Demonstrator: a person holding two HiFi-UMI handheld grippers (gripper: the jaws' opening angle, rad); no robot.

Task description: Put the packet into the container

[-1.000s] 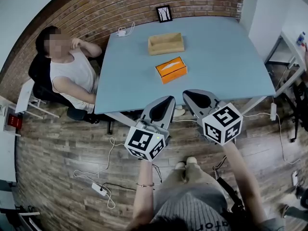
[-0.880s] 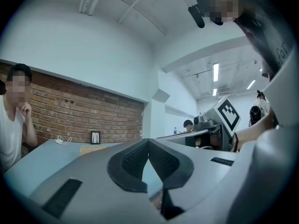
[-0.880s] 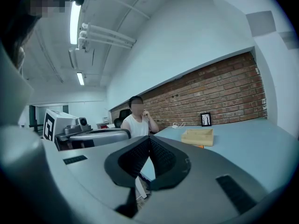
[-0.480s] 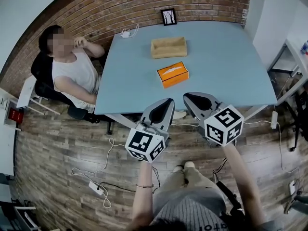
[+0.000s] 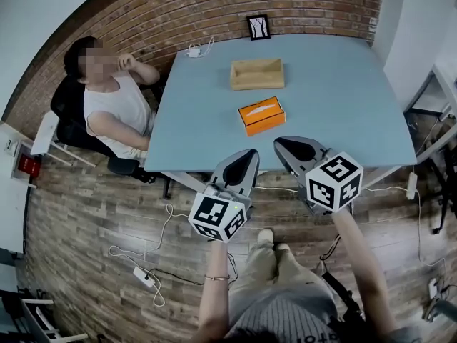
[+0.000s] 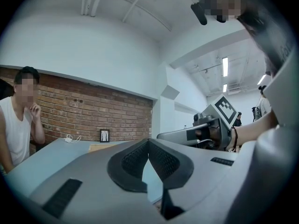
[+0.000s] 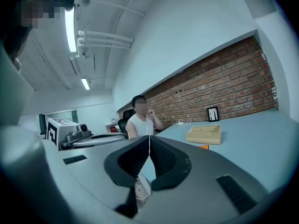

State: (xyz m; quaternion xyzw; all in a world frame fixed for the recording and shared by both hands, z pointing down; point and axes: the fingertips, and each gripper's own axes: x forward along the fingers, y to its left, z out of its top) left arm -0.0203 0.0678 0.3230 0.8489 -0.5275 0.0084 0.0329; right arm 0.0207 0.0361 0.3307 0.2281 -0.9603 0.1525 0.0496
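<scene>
An orange packet (image 5: 261, 115) lies flat on the light blue table (image 5: 343, 98), just this side of an empty shallow wooden container (image 5: 257, 73). The container (image 7: 204, 134) also shows in the right gripper view, with a sliver of the orange packet (image 7: 203, 147) below it. My left gripper (image 5: 245, 158) hovers off the table's near edge, jaws shut and empty. My right gripper (image 5: 293, 148) hangs beside it at the same edge, also shut on nothing. Both are well short of the packet.
A seated person (image 5: 107, 98) in a white top is at the table's left side. A small framed picture (image 5: 258, 26) and a white charger with cable (image 5: 194, 50) sit at the table's far edge. Cables and a power strip (image 5: 145, 278) lie on the wood floor.
The view has shifted slightly, so the table and its objects sit a little further right and lower in the frame. Both grippers stay shut side by side at the table's near edge.
</scene>
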